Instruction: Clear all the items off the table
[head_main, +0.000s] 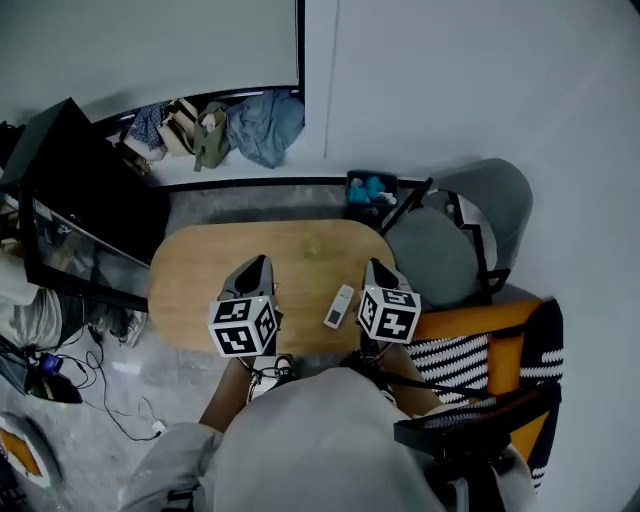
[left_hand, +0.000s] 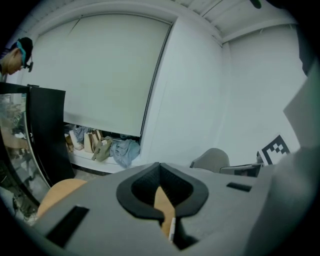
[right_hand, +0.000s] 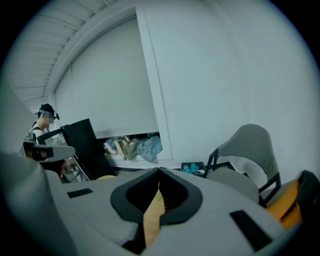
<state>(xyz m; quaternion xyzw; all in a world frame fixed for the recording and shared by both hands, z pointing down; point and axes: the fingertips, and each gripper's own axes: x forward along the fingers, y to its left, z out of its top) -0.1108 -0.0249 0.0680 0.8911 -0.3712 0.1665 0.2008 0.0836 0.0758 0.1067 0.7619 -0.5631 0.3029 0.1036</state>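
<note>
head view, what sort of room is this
Probably a casual home or studio room: an oval wooden table, a grey shell chair beside it, and crumpled clothes and bags heaped on a white ledge.

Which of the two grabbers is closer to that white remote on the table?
Right. The right gripper sits just beside the remote, on its right; the left gripper is farther off, on the remote's left.

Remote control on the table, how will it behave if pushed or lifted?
The remote control looks slim, flat and rigid, so it probably slides rather than rolls. Lying flat on the smooth table, its thin edges may be fiddly to grip.
</note>
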